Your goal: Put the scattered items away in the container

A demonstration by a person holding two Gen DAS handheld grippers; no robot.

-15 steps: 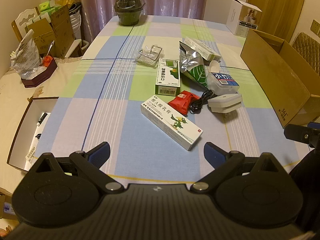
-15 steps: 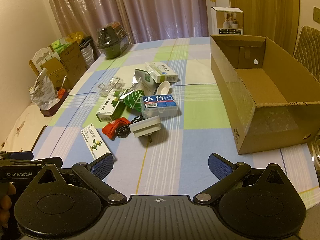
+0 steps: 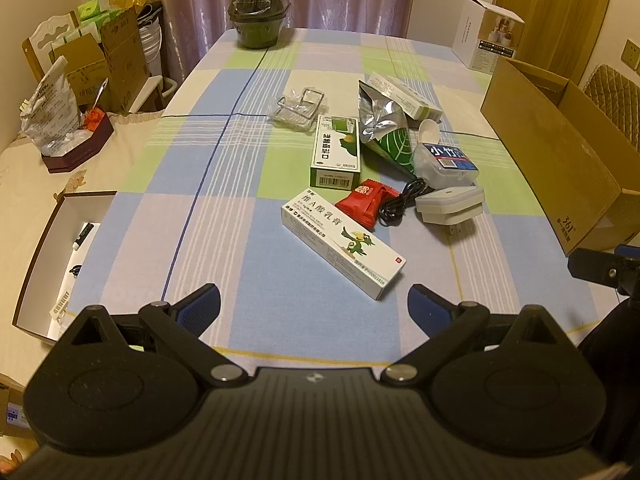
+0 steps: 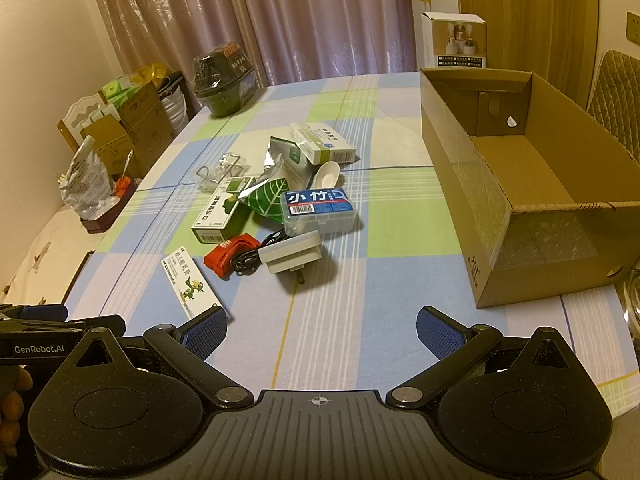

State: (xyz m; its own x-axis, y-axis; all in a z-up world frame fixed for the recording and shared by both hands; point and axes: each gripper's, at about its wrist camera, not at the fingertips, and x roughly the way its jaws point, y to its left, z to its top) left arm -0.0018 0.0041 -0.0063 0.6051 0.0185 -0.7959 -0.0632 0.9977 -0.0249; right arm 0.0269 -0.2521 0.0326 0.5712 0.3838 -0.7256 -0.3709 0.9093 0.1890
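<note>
**Barely any change: both tongs empty, nothing boxed yet**

Your left tongs and right tongs hang released, much as half a second ago, so tidying hasn't begun. The long ointment box lies nearest on the counter, long axis running far-left to near-right. The cardboard container waits empty, far right.

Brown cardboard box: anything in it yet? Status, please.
Left gripper open, right gripper open, both empty. Brown cardboard box empty. Long white ointment carton nearest, unobstructed.

Mauve curtains behind checked tablecloth, cream wall — wooden door, warm light
</note>
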